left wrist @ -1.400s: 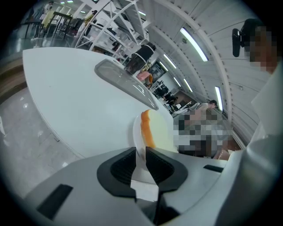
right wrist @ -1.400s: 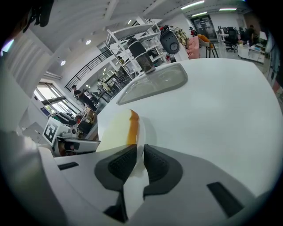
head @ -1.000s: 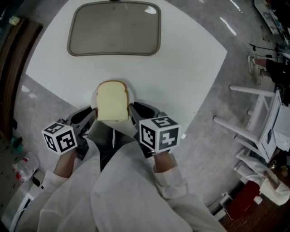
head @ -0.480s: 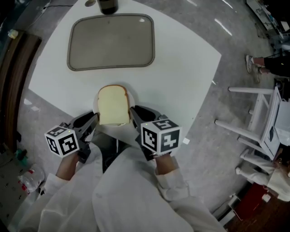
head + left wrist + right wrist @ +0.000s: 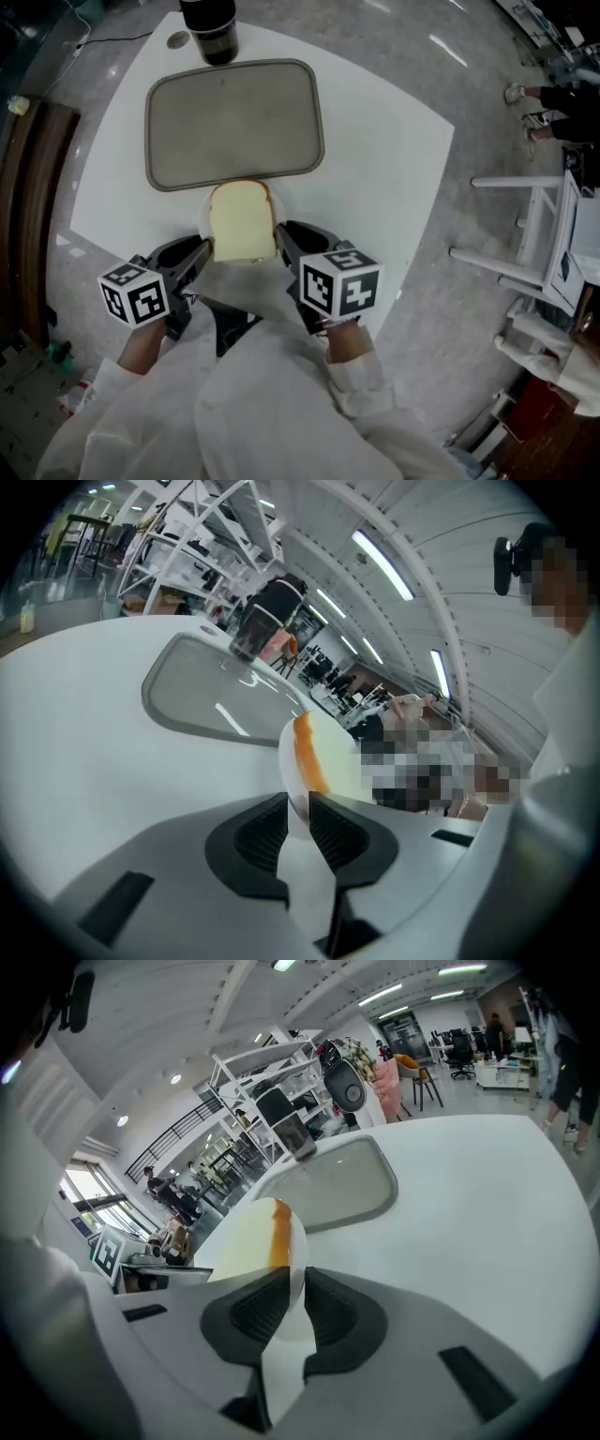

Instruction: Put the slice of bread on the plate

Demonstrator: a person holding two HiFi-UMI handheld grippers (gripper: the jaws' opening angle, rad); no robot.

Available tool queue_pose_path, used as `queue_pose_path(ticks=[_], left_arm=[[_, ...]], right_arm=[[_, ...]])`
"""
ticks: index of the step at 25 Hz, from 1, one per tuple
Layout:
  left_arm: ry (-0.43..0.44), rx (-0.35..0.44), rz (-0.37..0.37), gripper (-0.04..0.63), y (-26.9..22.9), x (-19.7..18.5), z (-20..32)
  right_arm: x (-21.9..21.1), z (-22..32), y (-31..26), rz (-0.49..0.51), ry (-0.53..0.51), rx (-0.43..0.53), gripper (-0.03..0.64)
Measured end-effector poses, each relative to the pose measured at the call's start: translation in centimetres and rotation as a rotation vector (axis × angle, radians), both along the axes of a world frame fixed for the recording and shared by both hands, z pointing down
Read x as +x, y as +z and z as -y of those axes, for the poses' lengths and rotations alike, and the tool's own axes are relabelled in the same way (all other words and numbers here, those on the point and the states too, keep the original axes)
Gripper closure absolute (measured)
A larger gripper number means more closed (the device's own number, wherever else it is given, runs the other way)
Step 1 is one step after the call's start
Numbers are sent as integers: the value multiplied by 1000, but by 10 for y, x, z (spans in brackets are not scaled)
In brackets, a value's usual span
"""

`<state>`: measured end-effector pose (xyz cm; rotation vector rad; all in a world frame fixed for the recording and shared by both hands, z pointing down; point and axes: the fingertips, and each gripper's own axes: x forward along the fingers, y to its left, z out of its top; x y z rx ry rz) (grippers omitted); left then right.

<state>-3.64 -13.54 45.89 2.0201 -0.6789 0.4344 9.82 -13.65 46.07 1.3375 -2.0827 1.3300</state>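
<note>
Jaws of the left gripper [image 5: 298,810] and right gripper [image 5: 294,1297] each clamp the rim of the white plate [image 5: 203,217] from opposite sides. A slice of bread [image 5: 242,221] lies on it, beside the grey tray [image 5: 234,122] on the surface [image 5: 375,141].

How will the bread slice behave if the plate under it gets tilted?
The bread slice lies loose on the plate, unclamped, so it would probably slide if tipped. It looks soft and light, likely floppy if lifted by an edge. The left gripper and right gripper pinch only the plate's thin rim, so wobble seems possible.
</note>
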Motion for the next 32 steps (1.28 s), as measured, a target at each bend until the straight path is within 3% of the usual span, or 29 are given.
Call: queue_pose_path(ticks=[16, 32], left_arm=[[81, 32, -14, 522, -5, -9, 99], [70, 39, -52, 522, 2, -7, 178]], right_arm=[[-9, 84, -1, -21, 123, 18, 560], [-10, 143, 13, -17, 173, 2, 558]])
